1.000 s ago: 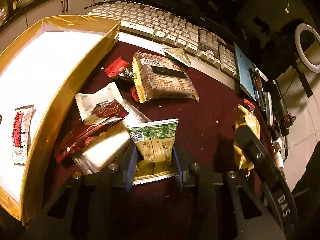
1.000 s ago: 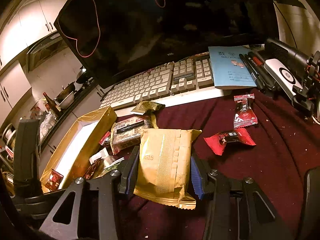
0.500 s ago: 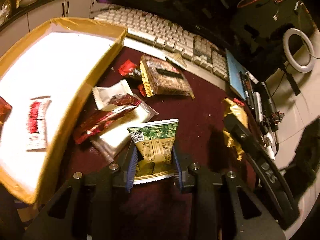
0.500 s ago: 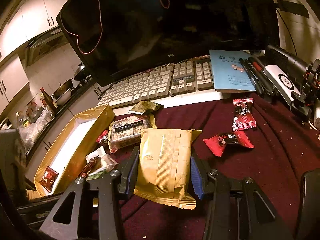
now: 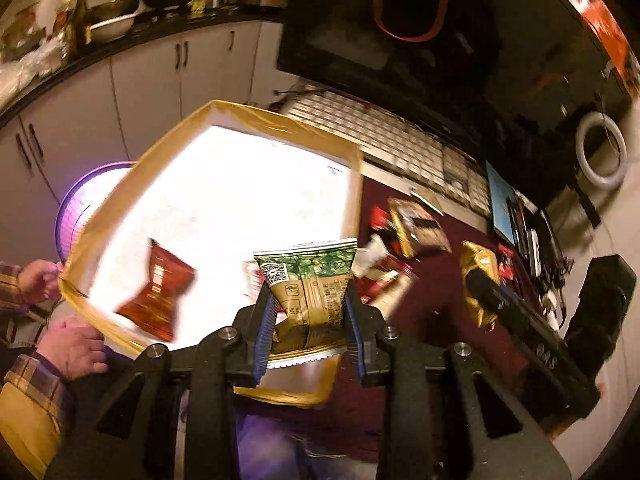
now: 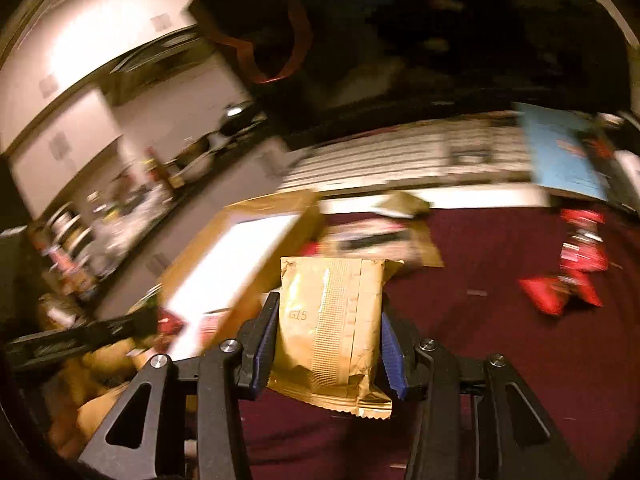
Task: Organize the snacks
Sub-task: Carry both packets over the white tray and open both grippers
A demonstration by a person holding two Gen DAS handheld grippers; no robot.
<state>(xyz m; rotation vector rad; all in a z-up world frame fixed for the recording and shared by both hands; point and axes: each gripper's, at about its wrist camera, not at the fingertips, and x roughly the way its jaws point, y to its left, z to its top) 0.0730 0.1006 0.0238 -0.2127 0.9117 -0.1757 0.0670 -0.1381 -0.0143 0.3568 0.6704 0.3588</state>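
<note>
Ahead of your left claw [image 5: 308, 322] and spreading to its left sits the gold-rimmed box [image 5: 280, 124], its white floor glaring bright. Right of that claw runs the counter [image 5: 420, 320] under its dark red cloth, with the black monitor [image 5: 460, 40] and the pale keyboard [image 5: 384, 140] at the far side. A loose heap of snack packets [image 5: 416, 230] lies on the cloth, ahead and right of the left claw, just beside the box wall. Inside the box, ahead and left of the claw, lies a red packet [image 5: 158, 292], blurred.

Your left claw is clenched on a green-and-gold packet [image 5: 310, 286], both blue pads pressed to its sides, the packet upright and held over the box's near edge. Your right claw [image 6: 328, 344] grips a gold foil packet [image 6: 330, 320] marked G15 the same way, held above the red cloth with the box ahead and left of it. This view is heavily smeared. Well to the right of the right claw, two small red packets [image 6: 568, 276] lie on the cloth, near each other; whether they touch you cannot tell through the blur. A blue booklet [image 6: 564, 152] lies beyond them.
</note>
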